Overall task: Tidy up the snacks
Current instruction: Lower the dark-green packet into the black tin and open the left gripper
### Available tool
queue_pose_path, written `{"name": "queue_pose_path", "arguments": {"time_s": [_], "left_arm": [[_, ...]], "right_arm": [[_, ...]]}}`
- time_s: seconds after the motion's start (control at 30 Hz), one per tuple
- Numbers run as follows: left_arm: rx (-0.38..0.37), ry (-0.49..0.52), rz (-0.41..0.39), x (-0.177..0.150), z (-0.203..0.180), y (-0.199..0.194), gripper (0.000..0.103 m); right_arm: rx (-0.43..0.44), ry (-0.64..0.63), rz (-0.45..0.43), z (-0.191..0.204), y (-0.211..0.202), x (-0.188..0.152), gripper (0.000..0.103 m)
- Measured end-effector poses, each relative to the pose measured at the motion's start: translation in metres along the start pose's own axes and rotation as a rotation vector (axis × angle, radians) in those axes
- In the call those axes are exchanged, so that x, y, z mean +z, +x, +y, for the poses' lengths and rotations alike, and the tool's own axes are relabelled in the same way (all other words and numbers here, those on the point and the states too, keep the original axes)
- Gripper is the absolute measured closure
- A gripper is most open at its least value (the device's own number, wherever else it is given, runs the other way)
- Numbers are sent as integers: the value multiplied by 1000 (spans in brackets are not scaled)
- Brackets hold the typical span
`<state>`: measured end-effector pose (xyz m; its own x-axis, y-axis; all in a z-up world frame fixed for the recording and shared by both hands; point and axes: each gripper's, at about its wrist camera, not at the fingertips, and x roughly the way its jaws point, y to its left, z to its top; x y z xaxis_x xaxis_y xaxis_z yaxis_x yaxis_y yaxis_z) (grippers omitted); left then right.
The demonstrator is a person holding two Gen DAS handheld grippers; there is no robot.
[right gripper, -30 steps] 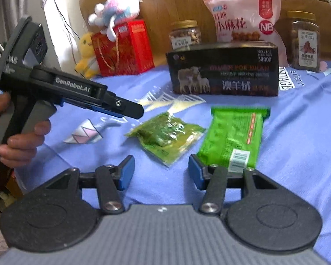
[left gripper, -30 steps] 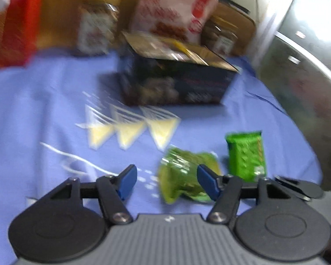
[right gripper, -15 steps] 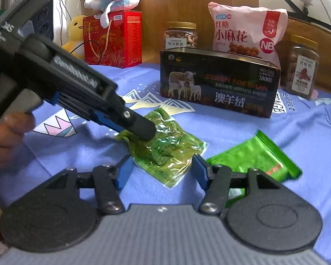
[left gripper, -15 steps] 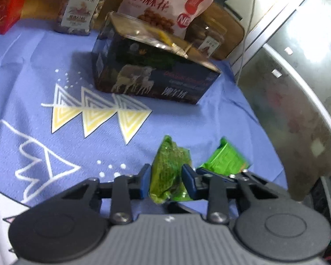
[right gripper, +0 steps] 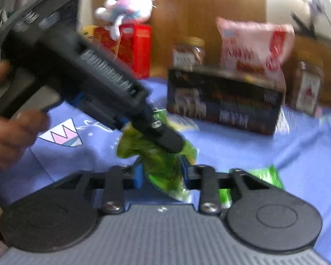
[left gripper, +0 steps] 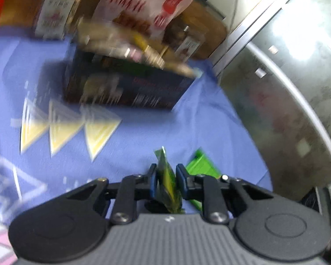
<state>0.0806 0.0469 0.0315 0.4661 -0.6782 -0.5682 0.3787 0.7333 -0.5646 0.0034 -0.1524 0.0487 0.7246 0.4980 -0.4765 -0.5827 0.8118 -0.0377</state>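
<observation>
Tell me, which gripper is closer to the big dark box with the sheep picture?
Neither clearly. Both grippers meet at the crinkly green packet, short of the dark box: the left gripper is shut on it, and the right gripper is closing around it.

Motion blur smears nearly every print, and no word or number reads clearly in either view. The pink bag (right gripper: 254, 46) carries red characters and a red corner patch with white marks, all streaked. The dark box (right gripper: 225, 101) bears rows of pale and reddish lettering on its front, too blurred to make out. The jars (left gripper: 55, 11) wear white labels with a reddish picture and unreadable print. The red box (right gripper: 134, 46) shows a small white tag with nothing legible on it. White raised lettering runs along the side of the left gripper (right gripper: 172, 141), smeared beyond reading.
</observation>
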Motion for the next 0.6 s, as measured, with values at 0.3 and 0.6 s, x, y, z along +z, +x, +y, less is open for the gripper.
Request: {"name": "queue_pose_path", "arguments": {"time_s": [0.3,0.6], "left_arm": [[30,184,-138,96,-40,8,85],[192,150,-116,148,-4,76,71]], "right_arm": [[-149,-153,-217,-40,16,64,68],[-203,-119,-106,-104,90,90,61]]}}
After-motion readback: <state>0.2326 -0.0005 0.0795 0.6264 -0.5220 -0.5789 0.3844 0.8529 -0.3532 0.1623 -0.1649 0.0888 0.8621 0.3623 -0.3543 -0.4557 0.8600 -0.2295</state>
